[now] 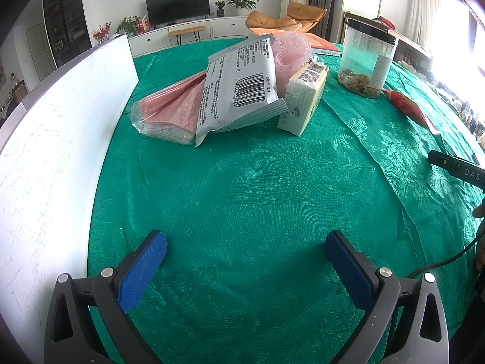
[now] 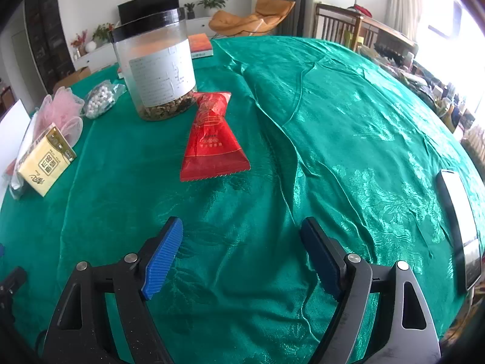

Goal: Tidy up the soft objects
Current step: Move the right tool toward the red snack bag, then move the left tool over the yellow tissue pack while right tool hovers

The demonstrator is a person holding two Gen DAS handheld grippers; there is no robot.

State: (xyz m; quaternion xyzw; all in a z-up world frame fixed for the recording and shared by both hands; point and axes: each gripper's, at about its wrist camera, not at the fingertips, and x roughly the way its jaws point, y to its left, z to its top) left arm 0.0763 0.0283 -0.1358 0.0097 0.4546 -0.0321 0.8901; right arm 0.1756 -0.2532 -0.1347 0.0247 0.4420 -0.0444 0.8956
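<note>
Clear jar (image 2: 154, 63) with brownish bits

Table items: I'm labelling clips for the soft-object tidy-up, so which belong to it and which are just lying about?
Job: red packet, tissue pack, pink mesh puff, grey pouch, pink bagged pack, bead bag.

Lying about: plastic jar, books, phone, white board.

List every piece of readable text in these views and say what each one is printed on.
"DAS": on the black device at the right edge of the left wrist view.
Grey packet: barcode and fine print, too small to read.
Yellow tissue pack: large characters, not legible to me.
Jar label: blurred.
Red packet: print blurred.
</note>
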